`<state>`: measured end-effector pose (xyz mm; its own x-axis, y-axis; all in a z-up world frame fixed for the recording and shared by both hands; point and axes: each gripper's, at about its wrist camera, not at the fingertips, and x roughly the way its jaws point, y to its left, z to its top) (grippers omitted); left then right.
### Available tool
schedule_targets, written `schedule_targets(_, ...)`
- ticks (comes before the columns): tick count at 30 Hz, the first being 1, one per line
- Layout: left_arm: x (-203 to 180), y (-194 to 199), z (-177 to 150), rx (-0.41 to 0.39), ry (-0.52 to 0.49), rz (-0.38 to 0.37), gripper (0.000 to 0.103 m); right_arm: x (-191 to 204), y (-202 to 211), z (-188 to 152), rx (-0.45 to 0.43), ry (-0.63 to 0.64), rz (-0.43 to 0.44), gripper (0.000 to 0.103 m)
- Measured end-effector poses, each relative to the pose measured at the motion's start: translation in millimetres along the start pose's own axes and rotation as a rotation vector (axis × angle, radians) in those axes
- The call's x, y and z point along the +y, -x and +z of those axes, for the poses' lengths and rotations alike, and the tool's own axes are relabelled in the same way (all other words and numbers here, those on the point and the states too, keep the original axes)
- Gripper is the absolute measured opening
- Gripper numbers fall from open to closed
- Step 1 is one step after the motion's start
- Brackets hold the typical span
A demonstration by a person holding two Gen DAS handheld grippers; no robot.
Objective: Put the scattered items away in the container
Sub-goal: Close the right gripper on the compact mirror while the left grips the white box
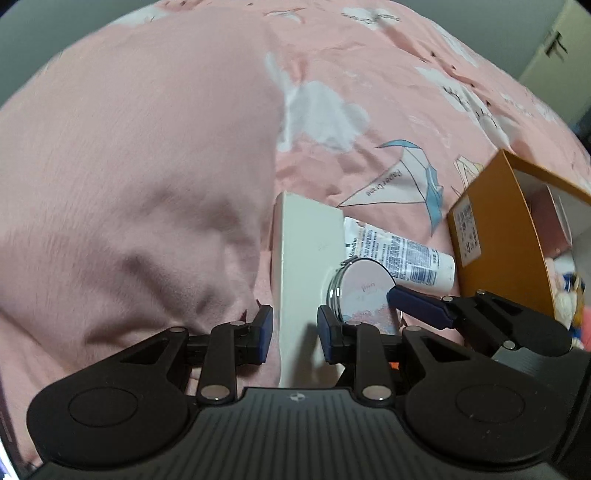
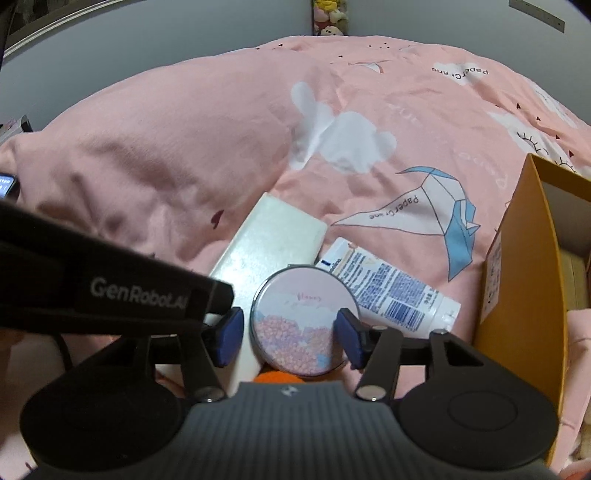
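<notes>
A white flat box (image 1: 306, 258) (image 2: 269, 240) lies on the pink bedding. A round pink compact (image 1: 364, 291) (image 2: 299, 317) rests partly on it, next to a white Vaseline tube (image 1: 402, 254) (image 2: 391, 291). My left gripper (image 1: 295, 334) is open with its fingers on either side of the white box's near end. My right gripper (image 2: 290, 338) is open with its pads on either side of the compact; whether they touch it I cannot tell. One of its fingers (image 1: 417, 304) shows at the compact in the left wrist view. The orange cardboard box (image 1: 509, 229) (image 2: 524, 280) stands at the right.
A raised fold of pink quilt (image 1: 140, 177) (image 2: 155, 147) rises at the left. An orange item (image 2: 277, 378) peeks out under the compact. Plush toys (image 1: 569, 295) lie past the orange box. A grey wall (image 2: 184, 33) is behind the bed.
</notes>
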<state>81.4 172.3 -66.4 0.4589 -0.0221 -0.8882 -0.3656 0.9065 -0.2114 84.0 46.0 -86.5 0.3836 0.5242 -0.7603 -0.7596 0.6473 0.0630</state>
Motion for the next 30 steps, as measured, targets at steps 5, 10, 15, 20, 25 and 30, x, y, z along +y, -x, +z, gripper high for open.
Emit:
schedule_targets(5, 11, 0, 0, -0.001, 0.063, -0.033, 0.031, 3, -7, 4, -0.024, 0.001, -0.011, 0.059)
schedule_targets(10, 11, 0, 0, -0.003, 0.063, -0.04, 0.031, -2, -6, 1, -0.031, -0.018, 0.011, 0.042)
schedule_targets(15, 10, 2, 0, -0.005, 0.051, -0.038, 0.031, 3, 2, -2, -0.031, 0.001, -0.019, 0.027)
schedule_targets(20, 12, 2, -1, -0.005, 0.051, -0.043, 0.031, -2, 17, -1, -0.059, -0.04, -0.049, 0.017)
schedule_targets(25, 12, -1, -1, 0.005, 0.051, -0.038, 0.034, -14, 32, -3, -0.084, -0.117, -0.101, 0.014)
schedule_targets(30, 9, -13, 0, 0.028, 0.037, -0.017, 0.04, -8, 30, -5, -0.088, -0.069, -0.163, 0.014)
